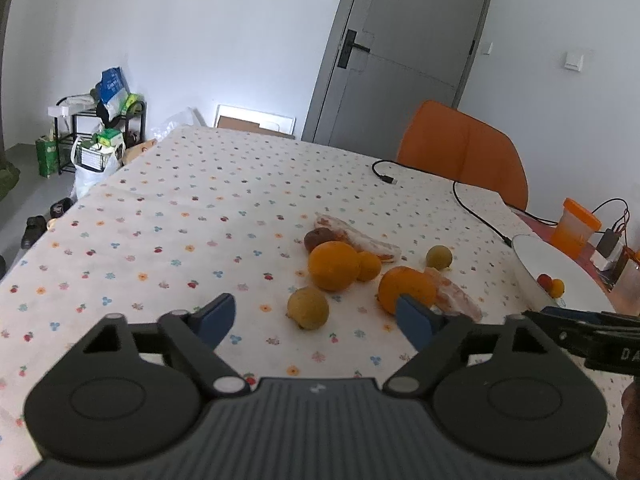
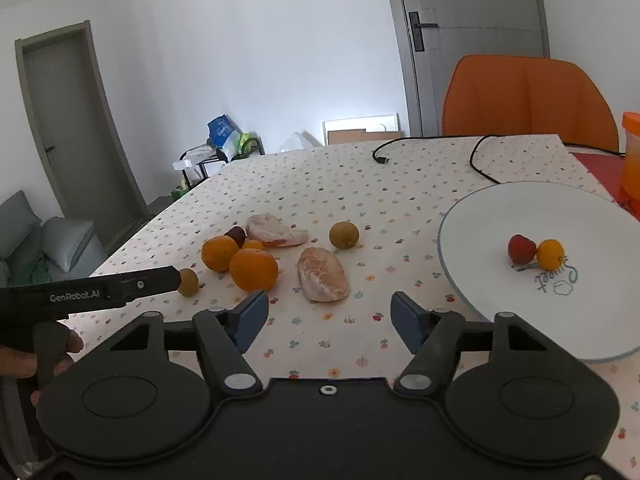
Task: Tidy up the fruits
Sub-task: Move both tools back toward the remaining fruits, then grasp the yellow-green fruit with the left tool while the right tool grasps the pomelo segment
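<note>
Loose fruit lies on the flowered tablecloth: two large oranges (image 1: 333, 265) (image 1: 406, 289), a small orange (image 1: 369, 266), a dark plum (image 1: 318, 238), two greenish-brown round fruits (image 1: 308, 307) (image 1: 439, 257) and two peeled citrus pieces (image 1: 356, 236) (image 1: 454, 294). A white plate (image 2: 500, 216) at the right holds a red fruit (image 2: 521, 249) and a small yellow-orange fruit (image 2: 551, 254). My left gripper (image 1: 316, 320) is open and empty, just short of the near greenish fruit. My right gripper (image 2: 330, 316) is open and empty, in front of a peeled piece (image 2: 323, 275).
A black cable (image 1: 460, 196) runs across the far right of the table. An orange chair (image 1: 464, 148) stands behind it. An orange-lidded container (image 1: 576, 228) and small gear sit past the plate. A shelf and bags (image 1: 100, 132) stand on the floor at the left.
</note>
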